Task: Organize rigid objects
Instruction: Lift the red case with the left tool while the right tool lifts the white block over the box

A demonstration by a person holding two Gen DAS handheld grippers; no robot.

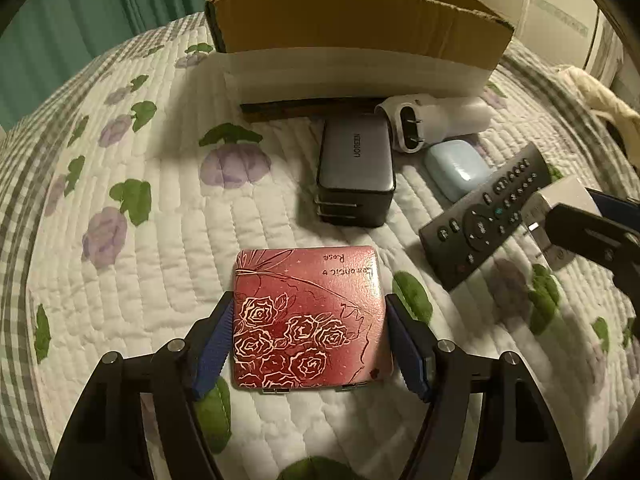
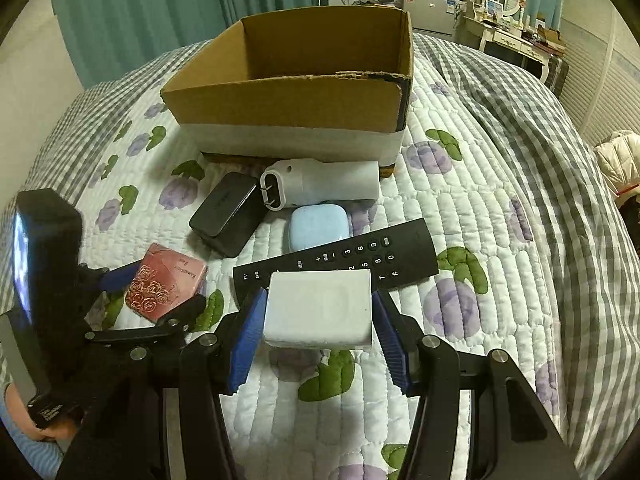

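Gripping a red rose-printed tin case (image 1: 308, 320), the left gripper (image 1: 308, 344) matches the right gripper (image 2: 318, 316), clenched on a white charger block (image 2: 318, 310); the brown cardboard box (image 2: 296, 92) looks empty.

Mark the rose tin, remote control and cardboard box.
rose tin (image 1: 308, 320), left wrist view, lid centre
remote control (image 2: 360, 256), right wrist view, number keys
cardboard box (image 2: 288, 100), right wrist view, front wall

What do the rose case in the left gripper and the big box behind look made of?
Rose case: seemingly metal or hard plastic with glossy red printed finish; it shows sheen and small hinges at its near edge. Box: corrugated cardboard, matte brown, with a torn, rough rim and a white band around its base.
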